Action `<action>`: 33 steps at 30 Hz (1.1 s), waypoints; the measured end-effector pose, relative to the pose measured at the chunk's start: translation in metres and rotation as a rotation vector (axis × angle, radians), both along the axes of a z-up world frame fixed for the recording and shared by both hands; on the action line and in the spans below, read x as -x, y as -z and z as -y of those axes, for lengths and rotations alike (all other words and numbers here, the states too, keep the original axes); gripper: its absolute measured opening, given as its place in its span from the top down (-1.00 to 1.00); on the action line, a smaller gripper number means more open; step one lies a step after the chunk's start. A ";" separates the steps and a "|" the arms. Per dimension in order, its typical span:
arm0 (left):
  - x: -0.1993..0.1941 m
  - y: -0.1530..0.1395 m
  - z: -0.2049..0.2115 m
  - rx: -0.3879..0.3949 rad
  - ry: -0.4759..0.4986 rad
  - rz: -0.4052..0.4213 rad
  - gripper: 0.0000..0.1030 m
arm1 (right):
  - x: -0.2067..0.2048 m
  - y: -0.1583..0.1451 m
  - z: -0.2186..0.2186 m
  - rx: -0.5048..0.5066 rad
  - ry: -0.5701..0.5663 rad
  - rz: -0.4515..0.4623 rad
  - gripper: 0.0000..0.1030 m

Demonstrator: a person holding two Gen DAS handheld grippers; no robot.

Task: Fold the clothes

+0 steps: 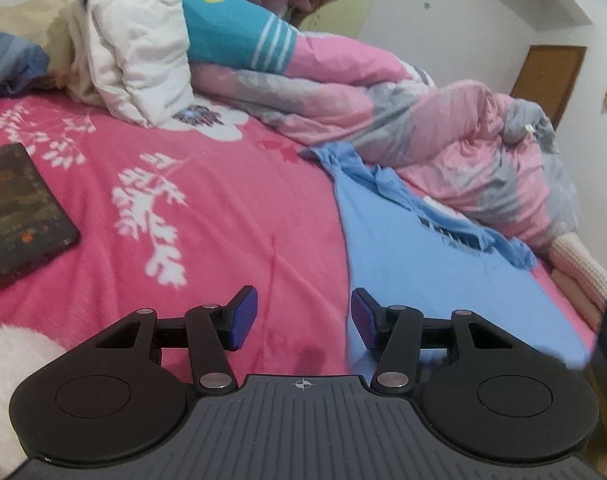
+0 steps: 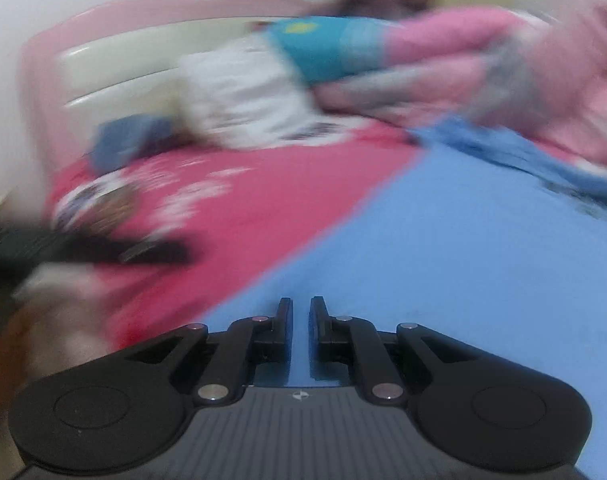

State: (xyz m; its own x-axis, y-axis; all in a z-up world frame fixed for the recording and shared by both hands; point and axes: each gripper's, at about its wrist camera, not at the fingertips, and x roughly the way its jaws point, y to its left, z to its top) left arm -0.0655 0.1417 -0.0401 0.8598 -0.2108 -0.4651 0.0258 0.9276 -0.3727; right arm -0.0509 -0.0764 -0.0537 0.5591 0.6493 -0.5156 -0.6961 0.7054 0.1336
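A light blue T-shirt (image 1: 431, 264) lies spread flat on the pink floral bedspread (image 1: 207, 208), its collar end bunched against the quilt. My left gripper (image 1: 303, 318) is open and empty, low over the shirt's left edge near its bottom corner. In the right wrist view, which is blurred, the shirt (image 2: 443, 248) fills the right half. My right gripper (image 2: 301, 320) hangs over the shirt's near part with its jaws nearly closed, a narrow gap between them; whether it pinches cloth I cannot tell.
A dark tablet (image 1: 19, 212) lies on the bedspread at the left. A white pillow (image 1: 139, 52) and a pink and grey quilt (image 1: 423, 120) are piled along the far side. A person's sleeved arm (image 1: 583, 276) rests at the right edge.
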 end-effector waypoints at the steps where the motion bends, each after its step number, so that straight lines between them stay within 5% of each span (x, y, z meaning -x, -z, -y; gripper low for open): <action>1: 0.000 -0.002 -0.001 -0.002 -0.008 0.002 -0.01 | 0.010 0.002 -0.008 0.000 -0.037 0.013 0.79; 3: 0.002 -0.004 -0.003 -0.001 -0.021 0.007 -0.01 | 0.019 -0.004 -0.006 -0.005 -0.051 0.034 0.79; 9: 0.009 -0.010 -0.004 -0.006 -0.048 0.019 -0.01 | -0.026 -0.013 0.014 -0.085 0.154 -0.041 0.79; 11: 0.011 -0.013 -0.004 -0.011 -0.054 0.023 -0.01 | -0.026 0.000 -0.001 -0.071 0.121 -0.077 0.79; 17: 0.010 -0.014 0.006 -0.040 -0.016 0.032 -0.01 | 0.056 -0.005 -0.002 -0.098 -0.114 -0.009 0.78; 20: 0.008 -0.011 0.026 -0.085 0.069 0.029 -0.02 | 0.055 -0.015 0.038 -0.105 0.047 0.046 0.77; 25: 0.003 0.002 0.071 -0.254 0.186 -0.010 -0.03 | 0.024 -0.005 0.104 -0.138 0.335 -0.027 0.75; 27: 0.001 0.012 0.079 -0.308 0.187 -0.058 -0.03 | 0.037 0.006 0.105 -0.151 0.295 -0.065 0.74; 33: 0.003 0.014 0.069 -0.279 0.188 -0.068 -0.03 | 0.044 -0.003 0.129 -0.210 0.300 -0.068 0.71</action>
